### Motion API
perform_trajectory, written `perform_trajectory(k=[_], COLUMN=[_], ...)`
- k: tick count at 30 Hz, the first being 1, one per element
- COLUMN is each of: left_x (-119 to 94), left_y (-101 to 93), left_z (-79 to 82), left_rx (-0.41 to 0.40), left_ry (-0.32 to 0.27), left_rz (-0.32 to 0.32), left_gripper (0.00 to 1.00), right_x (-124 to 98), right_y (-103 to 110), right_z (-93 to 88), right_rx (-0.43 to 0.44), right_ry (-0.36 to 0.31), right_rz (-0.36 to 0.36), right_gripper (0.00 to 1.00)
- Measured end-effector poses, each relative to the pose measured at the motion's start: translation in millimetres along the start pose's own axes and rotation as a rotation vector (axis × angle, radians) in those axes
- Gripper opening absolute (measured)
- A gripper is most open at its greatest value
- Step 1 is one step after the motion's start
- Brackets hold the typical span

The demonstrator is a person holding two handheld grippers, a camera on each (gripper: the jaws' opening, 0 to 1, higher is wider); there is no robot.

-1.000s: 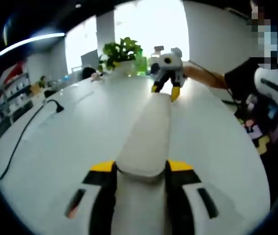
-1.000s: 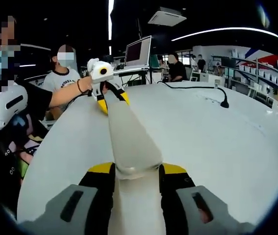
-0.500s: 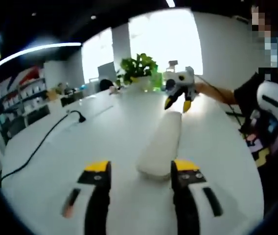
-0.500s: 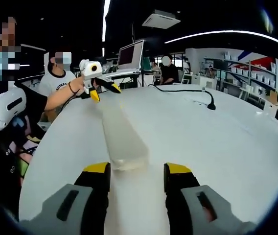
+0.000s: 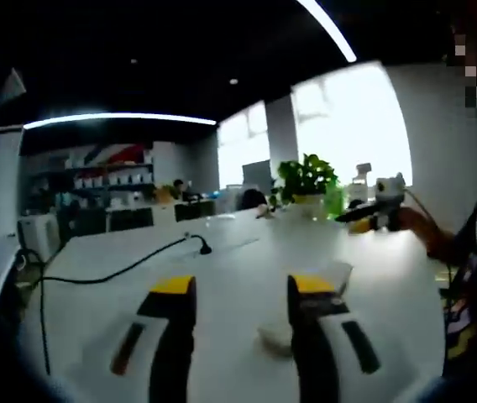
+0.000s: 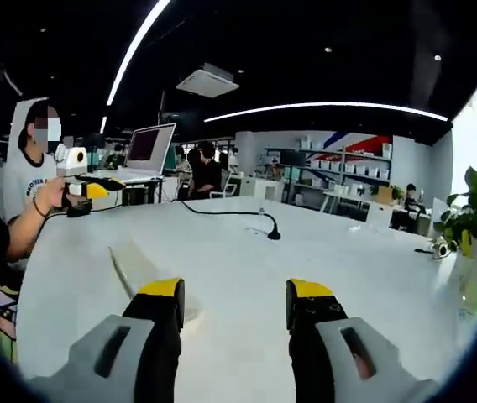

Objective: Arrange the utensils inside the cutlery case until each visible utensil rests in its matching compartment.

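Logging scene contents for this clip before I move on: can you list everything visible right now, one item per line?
Cutlery case: one, pale white, closed, lying on the table between the two grippers.
Table: one, white, large, under both grippers.
Cable: one, black, running across the table to a plug.
Potted plant: one, green, at the table's far end in the left gripper view.
Laptop: one, open, at the table's far edge in the right gripper view.
Shelves: white, along the back wall.
Other people: several, seated in the background.
Left gripper: yellow-tipped jaws apart, nothing between them.
Right gripper: yellow-tipped jaws apart, nothing between them.
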State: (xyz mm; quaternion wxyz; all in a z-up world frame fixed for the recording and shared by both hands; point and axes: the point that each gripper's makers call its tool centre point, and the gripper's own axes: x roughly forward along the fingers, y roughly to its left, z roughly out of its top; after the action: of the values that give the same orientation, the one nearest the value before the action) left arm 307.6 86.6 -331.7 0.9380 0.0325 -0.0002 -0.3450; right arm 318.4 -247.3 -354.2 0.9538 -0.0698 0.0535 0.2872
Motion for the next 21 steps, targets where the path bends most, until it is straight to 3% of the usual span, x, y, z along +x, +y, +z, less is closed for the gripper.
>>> perform_trajectory(k=[2,4,8,12,16,19,21], left_x=[-6,-12,-27,-39,-50,-59,-65], left_y=[2.5,3.3,1.4,5.4,8.6,8.8,7.2], left_z=[5.0,4.2,22.9,34.3,40.9,48.4,52.3], left_rx=[0.068,0.056,0.041,0.000,-0.035,-0.015,0.000], left_ry=[-0.008,0.042,-0.006,-0.039,-0.047,-0.067,-0.068], left_rz=[0.043,0.072,0.092,0.148,0.199,0.243,0.257], left_gripper=[0.44,0.45,0.45,0.47,0.60,0.67,0.66], right_x=[-12,-23,-43,-58,-73,-81,-87], right_y=[-9,-18,-29,-29,-33,-32,-33], right_z=[9.6,23.1,29.2,27.7,22.0,24.5,31.3], right_rx=[0.038,0.030,0.004,0.015,0.016,0.008,0.020], right_ry=[-0.013,-0.063,-0.059,-0.067,-0.042,-0.042,-0.068], right_rz=[-0.087,-0.165,-0.277,-0.309,-0.357,-0.382,-0.399], right_gripper=[0.50,0.51,0.53,0.54,0.58,0.65,0.66])
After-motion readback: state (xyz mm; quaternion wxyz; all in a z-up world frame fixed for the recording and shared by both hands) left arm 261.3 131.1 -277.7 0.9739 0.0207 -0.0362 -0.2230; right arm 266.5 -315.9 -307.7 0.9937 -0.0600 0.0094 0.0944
